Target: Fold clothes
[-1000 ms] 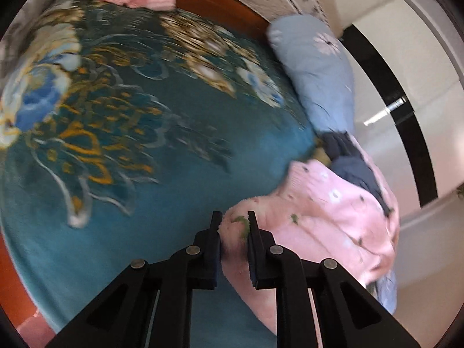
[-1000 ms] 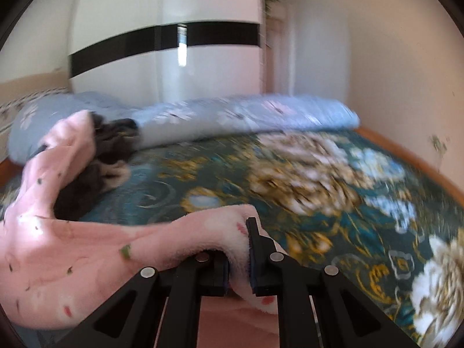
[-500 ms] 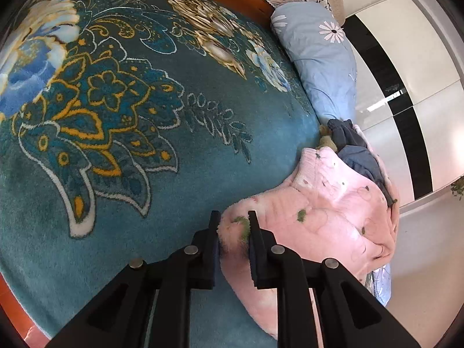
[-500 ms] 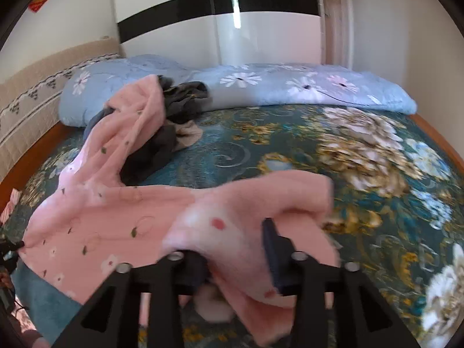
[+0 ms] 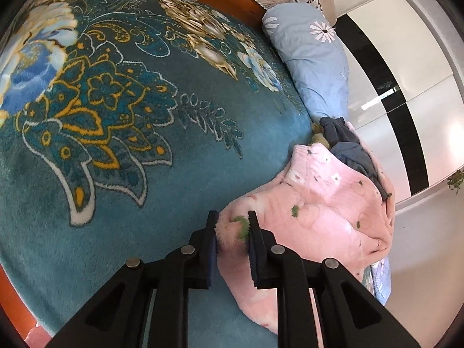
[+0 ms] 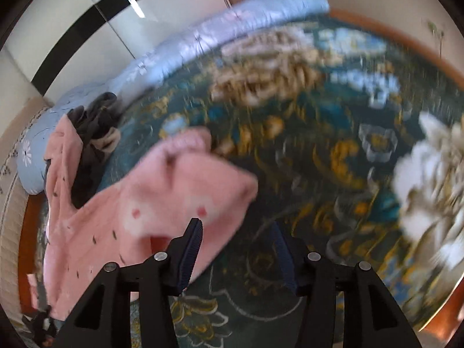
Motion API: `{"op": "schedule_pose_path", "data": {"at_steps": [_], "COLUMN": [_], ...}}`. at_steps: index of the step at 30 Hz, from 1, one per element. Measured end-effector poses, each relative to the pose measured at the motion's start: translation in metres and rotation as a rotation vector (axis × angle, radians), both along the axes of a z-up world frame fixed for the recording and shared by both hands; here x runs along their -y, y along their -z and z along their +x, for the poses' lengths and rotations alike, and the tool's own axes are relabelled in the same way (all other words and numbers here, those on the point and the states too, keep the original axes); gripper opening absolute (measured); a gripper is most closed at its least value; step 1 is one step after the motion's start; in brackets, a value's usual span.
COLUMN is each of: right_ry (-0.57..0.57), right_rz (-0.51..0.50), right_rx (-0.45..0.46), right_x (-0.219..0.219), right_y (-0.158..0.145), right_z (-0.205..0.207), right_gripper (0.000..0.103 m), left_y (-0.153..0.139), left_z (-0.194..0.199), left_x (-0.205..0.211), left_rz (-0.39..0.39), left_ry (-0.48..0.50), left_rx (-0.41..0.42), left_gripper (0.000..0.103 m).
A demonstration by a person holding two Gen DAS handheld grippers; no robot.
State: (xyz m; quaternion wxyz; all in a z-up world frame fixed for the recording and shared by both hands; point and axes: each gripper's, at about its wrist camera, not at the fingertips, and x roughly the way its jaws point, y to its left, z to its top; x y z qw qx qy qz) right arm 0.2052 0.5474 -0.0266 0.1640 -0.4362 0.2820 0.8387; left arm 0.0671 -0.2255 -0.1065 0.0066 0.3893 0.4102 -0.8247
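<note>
Teal floral blanket (image 5: 121, 150) spreads under both grippers. The left gripper (image 5: 232, 226) reaches low over it, jaws clamped on a fluffy corner of the pink garment (image 5: 324, 208), which lies rumpled beside a dark garment (image 5: 345, 145). The right gripper (image 6: 236, 249) hovers tilted, jaws apart, nothing clamped; pink garment (image 6: 162, 197) drapes against its left finger, blurred.
</note>
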Motion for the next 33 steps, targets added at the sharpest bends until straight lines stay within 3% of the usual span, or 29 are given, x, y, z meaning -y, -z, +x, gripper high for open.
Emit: {"op": "schedule_pose_path", "data": {"at_steps": [4,10,12,13,15,17,23,25,29,33], "right_ry": [-0.103,-0.096,-0.081,-0.079,-0.078,-0.077,0.074,0.133,0.2,0.208], "right_rz": [-0.063,-0.05,-0.027,-0.023,-0.005,0.089,0.633,0.754,0.757,0.696], "right_rx": [0.012,0.068,0.071,0.07,0.072,0.075,0.094,0.103,0.096,0.152], "right_x": [0.028,0.058,0.061,0.06,0.056,0.048,-0.001,-0.018,-0.057,-0.08], "right_y": [0.017,0.037,0.037,0.036,0.032,0.019,-0.047,-0.063,-0.067,-0.034], "right_z": [-0.015,-0.032,-0.032,-0.032,-0.031,-0.031,-0.021,-0.022,-0.015,-0.003], "right_gripper": [0.053,0.051,0.029,0.012,0.008,0.008,0.007,0.007,0.007,0.007], "left_y": [0.001,-0.002,-0.002,-0.003,-0.004,-0.005,-0.015,-0.018,-0.015,-0.01], "left_z": [0.001,0.002,0.002,0.002,0.001,0.0,-0.007,-0.01,-0.01,-0.011], "left_x": [-0.001,-0.003,-0.003,-0.004,-0.005,-0.004,-0.002,-0.002,-0.001,0.001], "left_rz": [0.005,-0.012,-0.02,-0.025,-0.036,-0.041,-0.085,-0.097,-0.091,-0.082], "left_ry": [-0.003,0.003,0.003,0.003,0.004,0.006,0.017,0.018,0.006,0.002], "left_rx": [0.007,0.01,0.014,0.016,0.018,0.02,0.018,0.015,0.023,0.044], "left_gripper": [0.017,0.017,0.017,0.017,0.017,0.017,0.018,0.018,0.018,0.02]}}
